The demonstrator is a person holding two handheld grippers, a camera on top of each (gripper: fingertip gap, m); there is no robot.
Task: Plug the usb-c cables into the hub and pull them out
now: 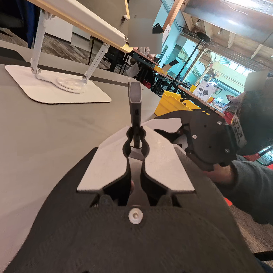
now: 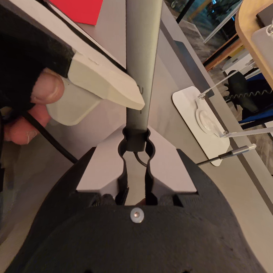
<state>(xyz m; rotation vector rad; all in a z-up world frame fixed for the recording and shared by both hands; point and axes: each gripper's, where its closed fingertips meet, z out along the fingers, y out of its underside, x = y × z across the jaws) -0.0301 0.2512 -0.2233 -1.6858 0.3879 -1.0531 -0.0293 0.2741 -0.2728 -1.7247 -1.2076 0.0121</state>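
Grip first: left tool point(image 1: 135, 137) clenched on the lower part of the hub point(image 1: 134, 102), with the bar standing up out of its fingers and clear of the bench point(image 1: 44, 133). Right tool point(image 2: 135, 141) likewise clamped, on the dark end cap of the same hub point(image 2: 140, 59), where a thin black lead point(image 2: 140, 160) curls out of the cap; one pale finger of the left tool point(image 2: 112, 91) pressed against the bar's side just beyond. Probably light and rigid, this hub, with a smooth metal-looking skin that could slip under a sideways push, so best held on the flat faces, away from the port edge, and braced squarely against each plug. Slim grey bar in looks, darker cap at one end, small slots along one narrow edge. No plug seated as far as can be told. Farther out, usb-c cable point(image 2: 236, 150) lying loose near the bench's edge, silver plug resting across a corner of the white stand point(image 2: 186, 106) base plate, well apart from the hub. Stiff at the plug shell, limp along the braid; best pinched on the shell.
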